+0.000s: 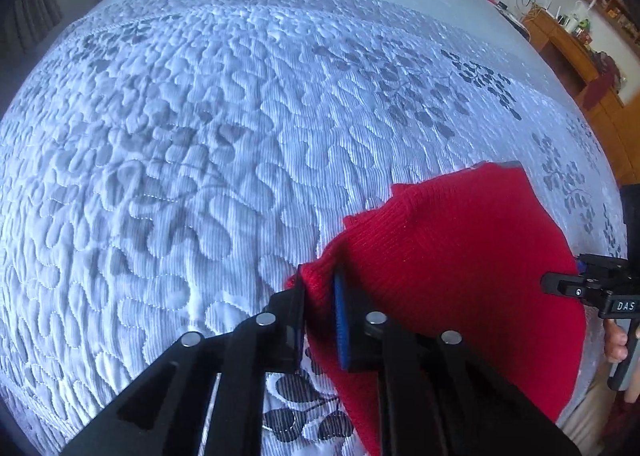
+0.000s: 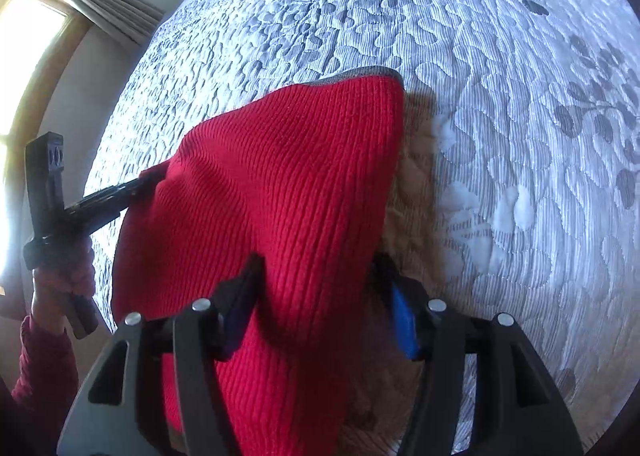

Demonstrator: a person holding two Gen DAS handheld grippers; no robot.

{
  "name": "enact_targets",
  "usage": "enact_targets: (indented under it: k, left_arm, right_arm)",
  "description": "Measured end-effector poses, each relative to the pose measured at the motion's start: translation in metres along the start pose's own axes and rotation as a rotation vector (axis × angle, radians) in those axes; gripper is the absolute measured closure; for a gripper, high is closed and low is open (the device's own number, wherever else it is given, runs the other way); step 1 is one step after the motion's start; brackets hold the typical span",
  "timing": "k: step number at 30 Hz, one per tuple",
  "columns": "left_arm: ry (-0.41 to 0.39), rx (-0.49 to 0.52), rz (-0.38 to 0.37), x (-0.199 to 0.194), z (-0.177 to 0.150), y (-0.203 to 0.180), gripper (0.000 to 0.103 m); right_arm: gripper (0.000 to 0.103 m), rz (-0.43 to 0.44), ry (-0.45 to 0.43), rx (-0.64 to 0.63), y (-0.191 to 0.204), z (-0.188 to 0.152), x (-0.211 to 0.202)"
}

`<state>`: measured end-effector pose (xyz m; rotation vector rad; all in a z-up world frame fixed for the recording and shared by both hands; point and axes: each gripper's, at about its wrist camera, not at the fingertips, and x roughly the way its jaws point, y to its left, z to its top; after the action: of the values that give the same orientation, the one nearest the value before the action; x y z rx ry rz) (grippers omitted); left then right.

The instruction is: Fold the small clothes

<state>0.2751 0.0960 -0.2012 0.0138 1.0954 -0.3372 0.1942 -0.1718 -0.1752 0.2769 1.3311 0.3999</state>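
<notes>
A red knit garment (image 1: 460, 256) hangs above the quilted bed, held between both grippers. My left gripper (image 1: 318, 288) is shut on one corner of it. In the right wrist view the red garment (image 2: 280, 184) fills the middle, with a grey trim edge at its far end. My right gripper (image 2: 320, 284) has the cloth bunched between its fingers, the jaws fairly wide around it. The right gripper also shows in the left wrist view (image 1: 560, 284) at the garment's right edge, and the left gripper shows in the right wrist view (image 2: 132, 188) at the garment's left corner.
A white and grey quilted bedspread (image 1: 200, 136) covers the bed under the garment. Wooden furniture (image 1: 568, 48) with small items stands far right. A window with curtains (image 2: 60, 28) is at the left in the right wrist view.
</notes>
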Motion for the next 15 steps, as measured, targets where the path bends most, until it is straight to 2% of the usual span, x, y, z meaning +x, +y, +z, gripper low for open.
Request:
enact_targets:
  k: [1,3,9,11,13,15]
  left_arm:
    - [0.005,-0.008,-0.003,-0.002,0.000,-0.002,0.069]
    - [0.012,-0.048,-0.026,-0.015,-0.006,-0.001,0.040]
    - [0.084,-0.169,-0.151,-0.038,-0.050,-0.005,0.031]
    - [0.108,-0.172,-0.155,-0.038,-0.063,-0.011,0.031]
    - [0.129,-0.174,-0.126,-0.035,-0.074,-0.016,0.031]
    - [0.137,-0.187,-0.136,-0.034,-0.082,-0.017,0.031]
  right_arm:
    - [0.044,-0.008,0.002,-0.004,0.001,0.000,-0.003]
    - [0.043,-0.029,0.002,-0.020,0.004,0.000,-0.010]
    - [0.036,-0.110,-0.001,-0.095,0.019,-0.007,-0.040]
    - [0.036,-0.140,0.014,-0.113,0.023,-0.013,-0.045]
    - [0.036,-0.150,0.030,-0.120,0.024,-0.020,-0.048]
    - [0.036,-0.152,0.040,-0.125,0.024,-0.026,-0.050]
